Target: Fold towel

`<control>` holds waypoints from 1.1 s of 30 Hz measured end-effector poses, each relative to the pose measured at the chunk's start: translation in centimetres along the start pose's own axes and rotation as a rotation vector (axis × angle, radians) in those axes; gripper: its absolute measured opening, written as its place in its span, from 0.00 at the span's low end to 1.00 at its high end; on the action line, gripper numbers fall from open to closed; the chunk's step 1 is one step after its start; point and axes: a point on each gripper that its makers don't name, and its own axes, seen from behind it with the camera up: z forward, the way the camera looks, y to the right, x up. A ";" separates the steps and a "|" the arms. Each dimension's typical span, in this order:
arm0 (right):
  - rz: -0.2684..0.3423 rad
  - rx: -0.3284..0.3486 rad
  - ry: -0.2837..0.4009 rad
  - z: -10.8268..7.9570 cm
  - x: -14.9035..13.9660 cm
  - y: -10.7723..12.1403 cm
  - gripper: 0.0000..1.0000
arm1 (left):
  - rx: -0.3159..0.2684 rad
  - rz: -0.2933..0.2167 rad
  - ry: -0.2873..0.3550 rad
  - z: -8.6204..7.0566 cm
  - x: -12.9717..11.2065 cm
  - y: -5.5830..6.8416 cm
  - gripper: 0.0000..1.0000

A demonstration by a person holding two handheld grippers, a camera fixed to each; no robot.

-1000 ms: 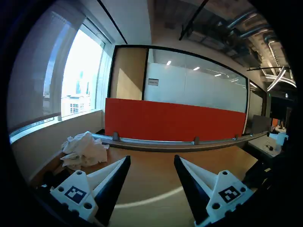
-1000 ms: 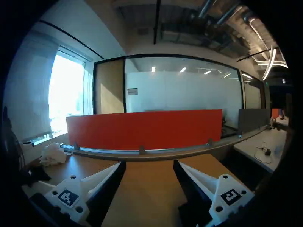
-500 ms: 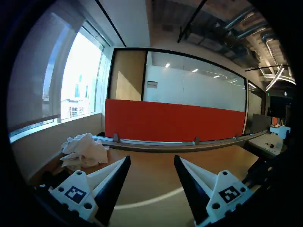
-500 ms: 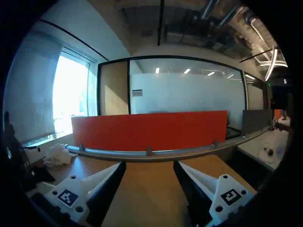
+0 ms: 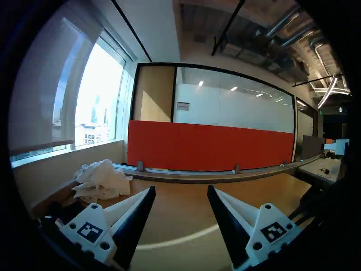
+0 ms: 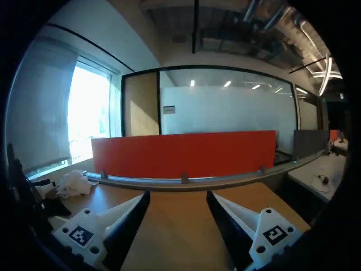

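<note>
A: Listing item one: towel [image 5: 101, 179], white, crumpled, far left on the wooden counter [image 5: 180, 219], beside the window [image 5: 97, 113].
B: Left gripper [image 5: 180, 187], right gripper [image 6: 178, 193]: both jaws wide apart, holding nothing, well apart from it.

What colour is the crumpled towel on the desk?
The towel is white; it shows best in the left gripper view.

both cameras low over the desk [image 5: 180, 212], facing the orange partition [image 5: 210, 147]
left gripper view sits nearer the towel [image 5: 101, 180]; both share it.
</note>
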 end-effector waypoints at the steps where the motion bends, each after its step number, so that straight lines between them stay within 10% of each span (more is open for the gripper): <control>1: -0.003 0.002 0.000 -0.1 -0.1 -0.1 0.97 | 0.002 -0.001 0.003 -0.1 -0.3 0.0 0.85; 33: -0.029 0.032 0.017 0.8 -6.2 -0.9 0.97 | 0.033 0.003 0.042 0.3 -10.2 -1.8 0.85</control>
